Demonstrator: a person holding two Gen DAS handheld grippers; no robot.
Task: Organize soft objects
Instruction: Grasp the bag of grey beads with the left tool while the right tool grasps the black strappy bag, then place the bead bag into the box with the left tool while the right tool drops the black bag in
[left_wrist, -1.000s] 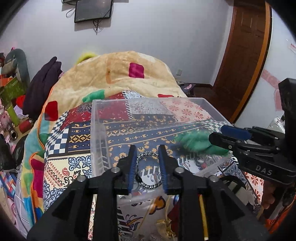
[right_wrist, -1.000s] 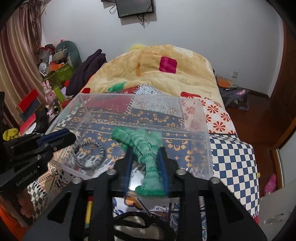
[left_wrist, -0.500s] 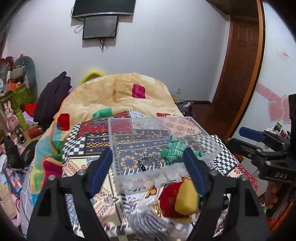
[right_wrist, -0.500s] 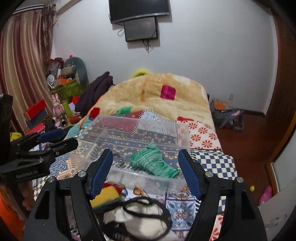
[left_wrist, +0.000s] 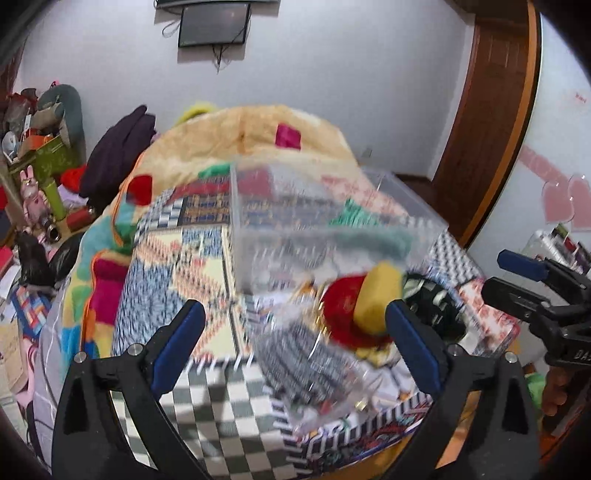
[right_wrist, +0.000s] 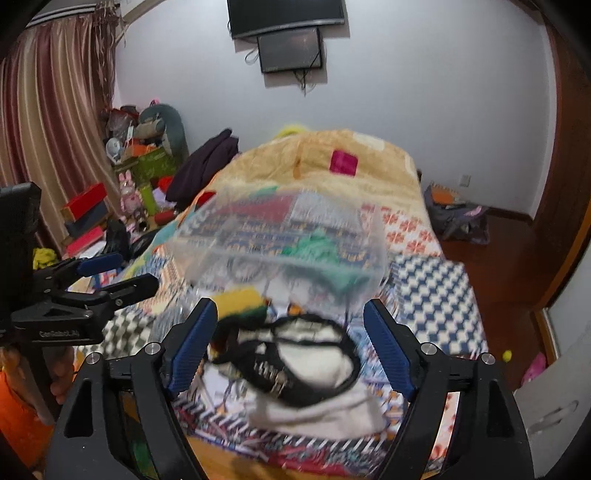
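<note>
A clear plastic bin (left_wrist: 332, 206) (right_wrist: 280, 229) stands on the patterned bedspread, with a green knit item (left_wrist: 354, 218) (right_wrist: 321, 247) inside. In front of it lie a red and yellow soft toy (left_wrist: 362, 306) (right_wrist: 240, 302), a striped grey cloth (left_wrist: 299, 354) and a white cloth with a black strap (right_wrist: 306, 354). My left gripper (left_wrist: 295, 339) is open and empty above the striped cloth and toy. My right gripper (right_wrist: 288, 347) is open and empty above the white cloth. Each gripper shows at the edge of the other's view. Both views are blurred.
A beige quilt (left_wrist: 258, 133) covers the far half of the bed. Clutter and boxes (right_wrist: 122, 192) stand on the left by the curtain. A wooden door (left_wrist: 491, 110) is on the right. A bag (right_wrist: 458, 218) lies on the floor right of the bed.
Both grippers opened, letting a black ring and the green knit item into the bin, then drew back and up. Now they tilt down over the soft things in front of the bin.
</note>
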